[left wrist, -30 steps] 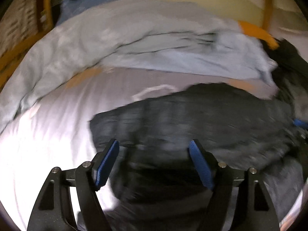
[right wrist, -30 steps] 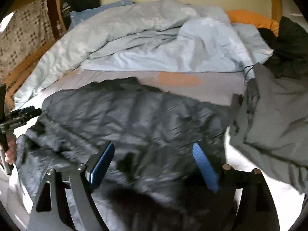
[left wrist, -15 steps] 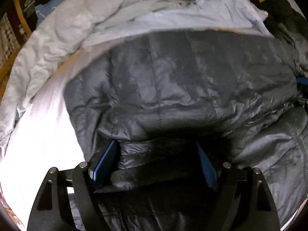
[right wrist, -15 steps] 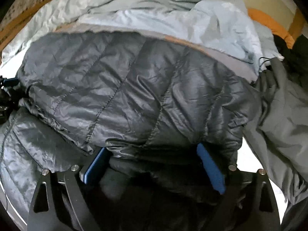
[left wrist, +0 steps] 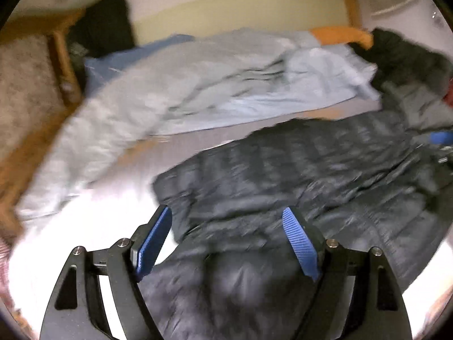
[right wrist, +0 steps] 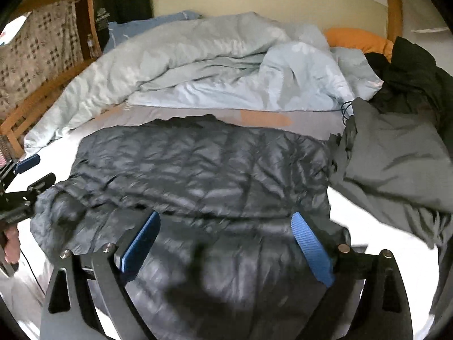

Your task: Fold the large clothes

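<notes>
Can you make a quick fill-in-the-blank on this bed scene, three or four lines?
1. The quilted jacket lies on the ____.
2. The pillow by the headboard is ____ in colour.
3. The crumpled duvet beyond the jacket is light ____.
4. The right claw holds ____ between its pads.

Missing words: bed; orange; blue; nothing

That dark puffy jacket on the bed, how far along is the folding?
Done: the jacket lies on the bed, one half laid over the other. In hand: nothing; the left gripper and right gripper are open above it. Left: probably more folds, then the grey garment beside it.
</notes>
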`<state>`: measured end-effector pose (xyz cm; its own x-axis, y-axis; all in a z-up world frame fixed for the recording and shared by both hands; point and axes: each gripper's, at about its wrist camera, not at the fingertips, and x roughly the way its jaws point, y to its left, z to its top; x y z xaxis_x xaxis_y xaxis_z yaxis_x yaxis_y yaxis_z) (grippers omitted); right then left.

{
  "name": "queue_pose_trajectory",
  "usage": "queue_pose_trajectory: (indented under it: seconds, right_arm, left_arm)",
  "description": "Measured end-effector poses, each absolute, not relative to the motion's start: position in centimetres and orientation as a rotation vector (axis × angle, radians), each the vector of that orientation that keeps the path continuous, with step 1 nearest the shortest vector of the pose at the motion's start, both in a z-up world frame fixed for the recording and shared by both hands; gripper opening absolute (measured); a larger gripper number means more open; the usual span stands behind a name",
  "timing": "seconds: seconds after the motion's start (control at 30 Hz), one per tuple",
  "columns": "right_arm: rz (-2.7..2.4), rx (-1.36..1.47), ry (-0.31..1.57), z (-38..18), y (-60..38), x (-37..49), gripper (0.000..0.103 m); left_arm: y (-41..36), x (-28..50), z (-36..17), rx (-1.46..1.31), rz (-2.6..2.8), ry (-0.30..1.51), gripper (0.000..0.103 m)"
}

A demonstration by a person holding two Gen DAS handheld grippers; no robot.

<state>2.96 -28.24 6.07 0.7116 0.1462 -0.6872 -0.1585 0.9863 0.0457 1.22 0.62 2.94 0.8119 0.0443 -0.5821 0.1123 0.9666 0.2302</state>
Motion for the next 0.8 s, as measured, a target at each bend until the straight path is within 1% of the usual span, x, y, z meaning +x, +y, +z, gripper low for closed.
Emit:
queue_pose_trajectory:
  seconds: [0.07, 0.13, 0.2, 0.27, 0.33, 0.37, 0.43, 0.67, 0.73, 0.8]
  right_arm:
    - [0.176, -0.029, 0.748, 5.7, -27.7, 1.2, 0.096]
    - [0.166, -0.044, 0.728, 4.9, -27.5, -0.9, 0.101]
    - [0.151, -0.057, 0.704, 4.2, -27.3, -2.5, 0.102]
    - [0.143, -0.095, 0.678, 3.5, -26.9, -4.1, 0.102]
    - [0.163, -0.188, 0.647, 2.9, -26.1, -5.7, 0.102]
    - [0.165, -0.232, 0.631, 2.7, -25.7, -6.1, 0.102]
    - [0.158, -0.333, 0.593, 1.9, -24.7, -7.5, 0.102]
    - [0.218, -0.528, 0.634, -1.2, -21.4, -9.1, 0.102]
    - [0.199, -0.609, 0.625, -2.3, -20.4, -9.3, 0.102]
    - [0.17, -0.673, 0.619, -3.0, -19.7, -9.3, 0.102]
  left_arm:
    - [0.6, -0.8, 2.9, 0.226, -0.085, 0.613, 0.079]
    - [0.4, -2.5, 2.7, 0.211, -0.108, 0.594, 0.079]
    - [0.3, -4.0, 2.5, 0.223, -0.119, 0.568, 0.08]
    - [-0.2, -4.9, 1.8, 0.244, -0.15, 0.578, 0.086]
    - [-0.5, -5.3, 0.9, 0.274, -0.191, 0.61, 0.09]
    - [-0.9, -5.5, 0.3, 0.292, -0.203, 0.622, 0.094]
    - [-1.6, -6.0, -1.3, 0.35, -0.217, 0.66, 0.097]
    - [-4.1, -8.0, -6.1, 0.542, -0.263, 0.742, 0.098]
    - [-4.7, -8.3, -7.0, 0.602, -0.224, 0.721, 0.098]
    - [-5.0, -8.6, -7.3, 0.645, -0.153, 0.647, 0.098]
